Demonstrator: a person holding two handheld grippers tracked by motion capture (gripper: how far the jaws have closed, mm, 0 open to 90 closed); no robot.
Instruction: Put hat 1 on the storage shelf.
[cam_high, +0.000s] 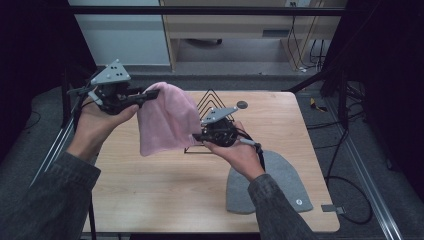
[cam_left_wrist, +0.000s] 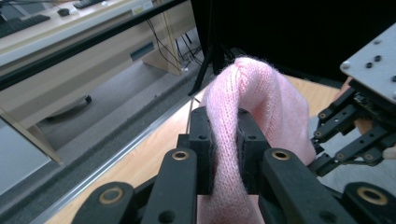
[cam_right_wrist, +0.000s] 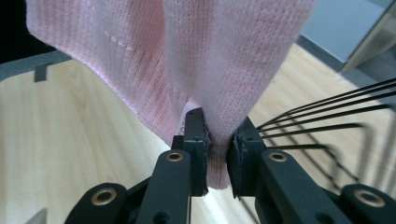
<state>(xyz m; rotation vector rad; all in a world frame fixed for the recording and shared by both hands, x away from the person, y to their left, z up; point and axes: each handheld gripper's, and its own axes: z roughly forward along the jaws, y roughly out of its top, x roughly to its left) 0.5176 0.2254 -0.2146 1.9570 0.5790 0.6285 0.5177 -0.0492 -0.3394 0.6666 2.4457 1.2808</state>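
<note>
Now both grippers hold the pink knit hat (cam_high: 165, 120) off the table, over the black wire rack (cam_high: 210, 107).

From the high view, the left gripper (cam_high: 150, 94) pinches the hat's top edge, palm up and raised, while the right gripper (cam_high: 199, 135) clamps the lower edge, hand beneath it; a grey hat (cam_high: 285, 185) lies flat nearby. The left gripper view shows its jaws pressed on a fold of the knit. The right gripper view shows narrow jaws biting the hem; next, I judge, comes draping it onto the rack, calling for both hands moving together.

Pink knit beanie (cam_high: 165, 120) hangs lifted above table
</note>
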